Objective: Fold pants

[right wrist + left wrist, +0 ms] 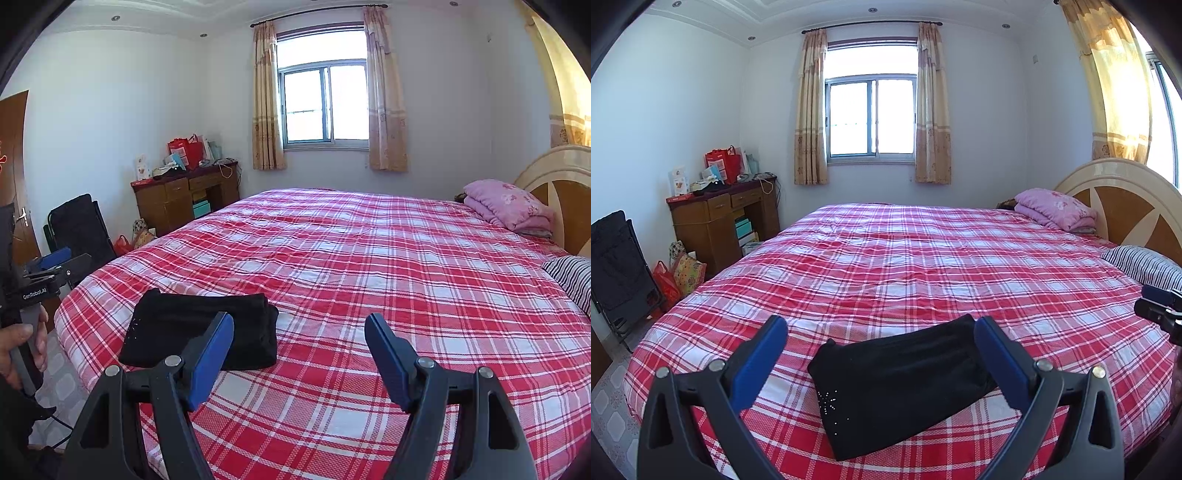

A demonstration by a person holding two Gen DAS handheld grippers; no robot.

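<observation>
Landmark: the folded black pants (905,384) lie in a compact bundle on the red plaid bedspread (923,266), near the foot corner of the bed.
Left of the pants: desk (720,218) against the far wall, cluttered with red bags and boxes; a dark folding chair (617,266) nearer the camera.
Left gripper (881,328): jaws wide apart, holding nothing; the pants lie beyond and between the blue pads without touching them, as far as can be judged.
Right gripper (299,328): jaws wide apart, empty, over bare bedspread just right of the pants; its left pad overlaps the bundle's edge in the picture only.
Far right of the pants: a pink folded quilt (1056,208) by the headboard, and a striped pillow (1145,266).
Task status (judgement): the fold looks finished, with both grippers clear.
Risk 1: a pad brushing the bundle would catch the top layer and pull the fold open.
Risk 2: the bundle sits near the mattress edge, so a sideways nudge could slide it toward the floor.
Left wrist view only: sparkly stud pattern on the near corner of the pants; the right gripper's tip at the frame's right edge.
Right wrist view only: the stacked layers on the pants' right side; the person's hand (22,347) on the left gripper's handle; a wooden door at the far left.
</observation>
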